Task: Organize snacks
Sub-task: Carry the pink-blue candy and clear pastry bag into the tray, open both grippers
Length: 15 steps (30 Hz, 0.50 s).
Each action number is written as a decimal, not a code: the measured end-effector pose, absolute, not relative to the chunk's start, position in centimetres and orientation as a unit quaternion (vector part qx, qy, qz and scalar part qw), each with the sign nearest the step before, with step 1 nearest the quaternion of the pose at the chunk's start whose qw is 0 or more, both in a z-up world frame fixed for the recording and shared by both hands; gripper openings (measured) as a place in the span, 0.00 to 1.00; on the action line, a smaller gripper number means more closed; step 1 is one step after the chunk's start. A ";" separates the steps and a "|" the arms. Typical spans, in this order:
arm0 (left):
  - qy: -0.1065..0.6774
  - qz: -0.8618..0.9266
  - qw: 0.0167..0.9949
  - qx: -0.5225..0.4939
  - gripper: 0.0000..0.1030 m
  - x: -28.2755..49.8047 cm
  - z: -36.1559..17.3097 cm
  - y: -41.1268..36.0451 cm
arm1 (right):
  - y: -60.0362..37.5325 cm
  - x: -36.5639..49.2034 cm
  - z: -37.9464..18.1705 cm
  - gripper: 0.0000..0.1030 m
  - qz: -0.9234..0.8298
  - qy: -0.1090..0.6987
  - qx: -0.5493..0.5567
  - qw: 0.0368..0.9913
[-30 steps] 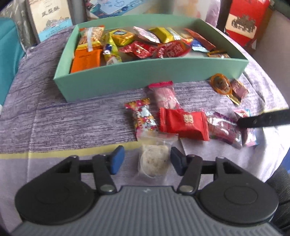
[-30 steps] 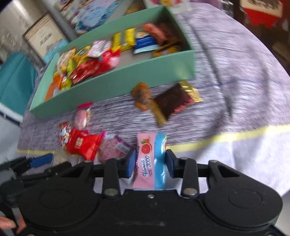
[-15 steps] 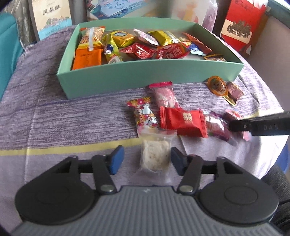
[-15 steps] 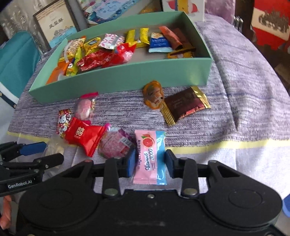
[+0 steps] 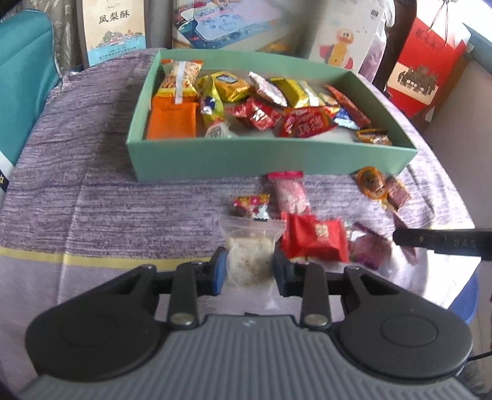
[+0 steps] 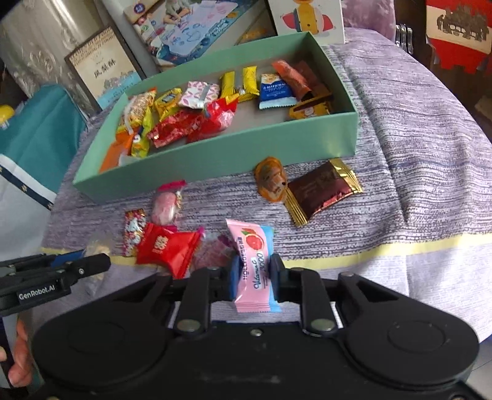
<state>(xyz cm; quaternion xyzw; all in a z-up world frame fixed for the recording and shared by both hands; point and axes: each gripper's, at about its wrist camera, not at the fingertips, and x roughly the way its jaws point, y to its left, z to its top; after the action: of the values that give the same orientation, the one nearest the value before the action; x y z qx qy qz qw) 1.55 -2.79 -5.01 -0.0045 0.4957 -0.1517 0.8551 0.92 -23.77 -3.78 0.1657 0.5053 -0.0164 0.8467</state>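
Left tool closing on light, crumbly clear-bagged cake at mid-width; right tool clamps slippery, soft pink sachet mid-body.

Setting: a lived-in home room. Table covered with a purple woven cloth banded in yellow. Mint-green cardboard box of mixed wrapped sweets. Behind: a pineapple-cake gift box, a children's drawing-mat box, a cartoon-duck carton, a red gift bag. Teal upholstered chair at left.
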 end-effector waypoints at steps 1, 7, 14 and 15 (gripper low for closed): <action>0.494 -0.153 0.856 -0.005 0.30 1.6 -4.7 -2.9 | -23.9 0.9 -3.5 0.19 -0.015 0.502 0.169 0.848; 0.475 -0.159 0.866 -0.008 0.30 3.1 -2.5 -3.8 | -25.2 1.7 -0.5 0.19 -0.009 0.463 0.188 0.866; 0.437 -0.159 0.885 -0.007 0.30 8.3 0.6 -5.7 | -27.4 6.1 2.5 0.19 -0.012 0.419 0.192 0.888; 0.435 -0.160 0.886 -0.009 0.30 9.2 0.8 -6.0 | -27.7 6.9 2.7 0.19 -0.014 0.416 0.192 0.889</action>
<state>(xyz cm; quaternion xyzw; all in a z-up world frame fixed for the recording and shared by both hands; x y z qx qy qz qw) 9.22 -6.03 0.79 -0.0091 0.4352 -0.1597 0.8860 6.94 -27.75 2.66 0.1922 0.4160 -0.0137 0.8887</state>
